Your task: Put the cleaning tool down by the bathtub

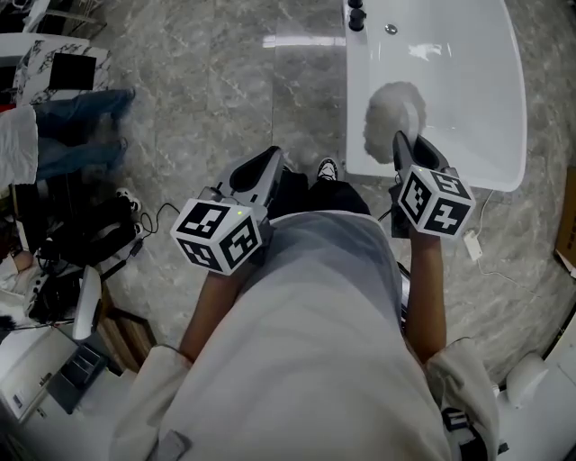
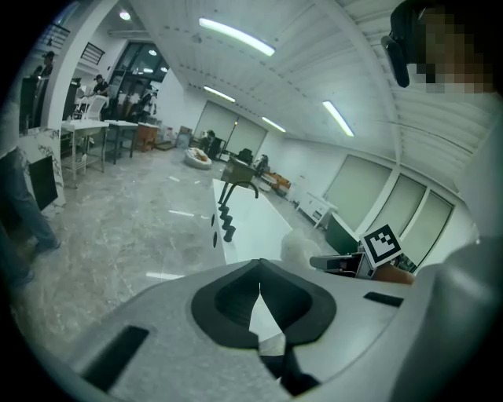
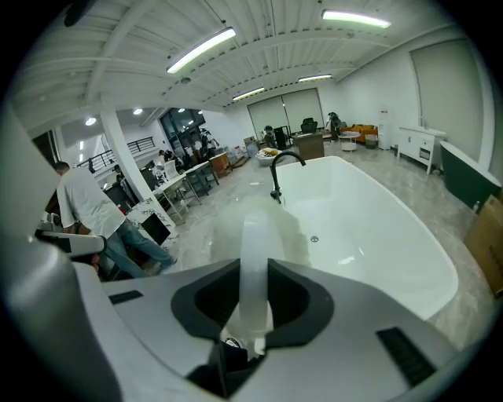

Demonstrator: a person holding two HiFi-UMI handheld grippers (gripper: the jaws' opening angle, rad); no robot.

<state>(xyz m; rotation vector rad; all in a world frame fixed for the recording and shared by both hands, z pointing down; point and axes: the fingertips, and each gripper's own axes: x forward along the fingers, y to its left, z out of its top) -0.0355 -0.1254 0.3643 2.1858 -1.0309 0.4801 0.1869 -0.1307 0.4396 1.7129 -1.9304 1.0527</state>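
Note:
My right gripper (image 1: 402,141) is shut on the white handle (image 3: 253,267) of the cleaning tool. Its fluffy white head (image 1: 392,120) hangs over the near left part of the white bathtub (image 1: 486,108). In the right gripper view the handle runs straight out between the jaws and the head (image 3: 251,220) is a pale blur in front of the bathtub (image 3: 369,235). My left gripper (image 1: 270,162) is held over the grey floor to the left of the tub. Its jaws meet at the tip with nothing between them (image 2: 259,284).
A black faucet (image 1: 356,16) stands at the tub's far left corner. The floor (image 1: 225,90) is grey marble tile. A person in jeans (image 1: 72,126), a chair and black equipment (image 1: 72,234) crowd the left. A white cable and plug (image 1: 474,245) lie right of the tub.

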